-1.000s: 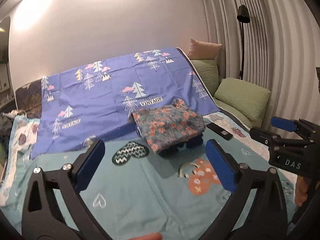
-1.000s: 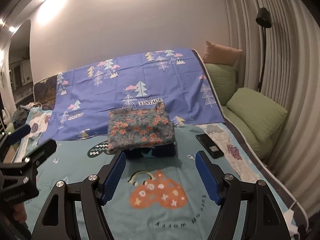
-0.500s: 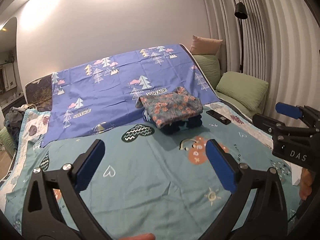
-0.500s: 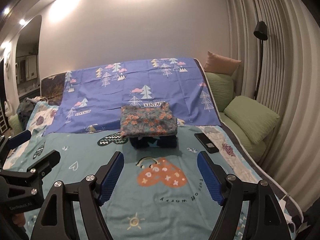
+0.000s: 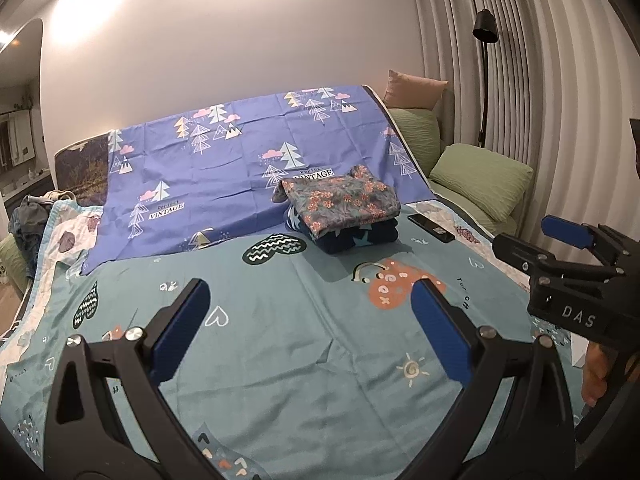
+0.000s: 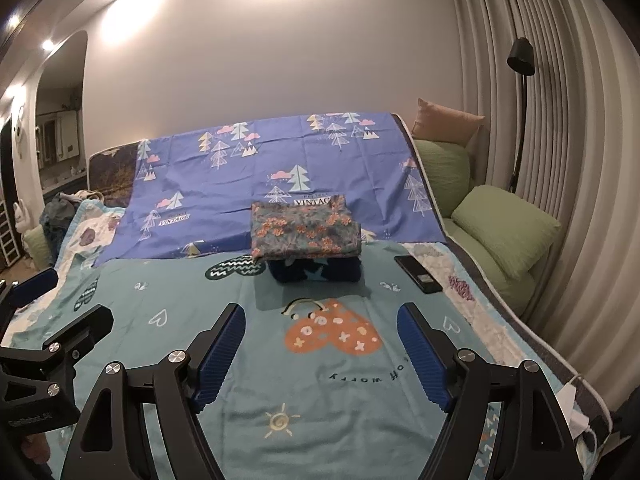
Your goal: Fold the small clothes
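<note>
Both claws, left claw [image 5: 306,330] and right claw [image 6: 320,354], empty, jaws spread, backed away; right just widened. Folded stack [image 6: 306,236] at twelve o'clock on bed [image 6: 248,364] — fold likely finished.

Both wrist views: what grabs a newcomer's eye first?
The stack of folded clothes mid-bed, a floral piece on top of a dark one, straddling the edge where the purple tree-print sheet meets the teal blanket. Next, the open left gripper and right gripper in the foreground, both empty, over the blanket. A black phone lies right of the stack.

Black phone [image 6: 418,279], probably, beside green pillows [image 6: 506,229]
</note>
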The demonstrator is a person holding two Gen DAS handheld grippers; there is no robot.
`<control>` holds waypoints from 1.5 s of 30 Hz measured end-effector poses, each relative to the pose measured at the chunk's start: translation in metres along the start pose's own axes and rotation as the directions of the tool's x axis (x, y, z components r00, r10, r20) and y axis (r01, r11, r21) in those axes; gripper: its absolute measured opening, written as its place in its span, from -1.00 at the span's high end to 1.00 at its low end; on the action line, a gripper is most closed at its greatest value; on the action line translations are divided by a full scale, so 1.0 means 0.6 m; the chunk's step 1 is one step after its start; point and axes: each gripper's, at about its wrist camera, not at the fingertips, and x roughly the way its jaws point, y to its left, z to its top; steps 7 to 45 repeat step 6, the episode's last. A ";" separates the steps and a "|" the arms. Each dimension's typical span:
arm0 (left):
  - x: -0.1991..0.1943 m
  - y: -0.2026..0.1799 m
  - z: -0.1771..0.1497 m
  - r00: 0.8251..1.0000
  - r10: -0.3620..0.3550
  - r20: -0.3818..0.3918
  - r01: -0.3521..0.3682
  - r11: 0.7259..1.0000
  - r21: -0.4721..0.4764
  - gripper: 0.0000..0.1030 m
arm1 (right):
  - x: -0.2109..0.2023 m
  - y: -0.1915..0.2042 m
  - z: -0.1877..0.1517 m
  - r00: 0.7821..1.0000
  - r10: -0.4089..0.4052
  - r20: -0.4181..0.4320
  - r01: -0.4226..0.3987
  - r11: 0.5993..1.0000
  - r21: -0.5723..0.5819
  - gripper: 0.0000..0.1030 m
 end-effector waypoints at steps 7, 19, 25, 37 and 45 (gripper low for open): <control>-0.004 -0.007 -0.003 1.000 0.001 -0.006 -0.001 1.000 0.007 -0.95 | -0.001 0.001 -0.006 1.000 0.004 -0.004 -0.004 1.000 0.004 -0.56; -0.004 -0.007 -0.003 1.000 0.001 -0.006 -0.001 1.000 0.007 -0.95 | -0.001 0.001 -0.006 1.000 0.004 -0.004 -0.004 1.000 0.004 -0.56; -0.004 -0.007 -0.003 1.000 0.001 -0.006 -0.001 1.000 0.007 -0.95 | -0.001 0.001 -0.006 1.000 0.004 -0.004 -0.004 1.000 0.004 -0.56; -0.004 -0.007 -0.003 1.000 0.001 -0.006 -0.001 1.000 0.007 -0.95 | -0.001 0.001 -0.006 1.000 0.004 -0.004 -0.004 1.000 0.004 -0.56; -0.004 -0.007 -0.003 1.000 0.001 -0.006 -0.001 1.000 0.007 -0.95 | -0.001 0.001 -0.006 1.000 0.004 -0.004 -0.004 1.000 0.004 -0.56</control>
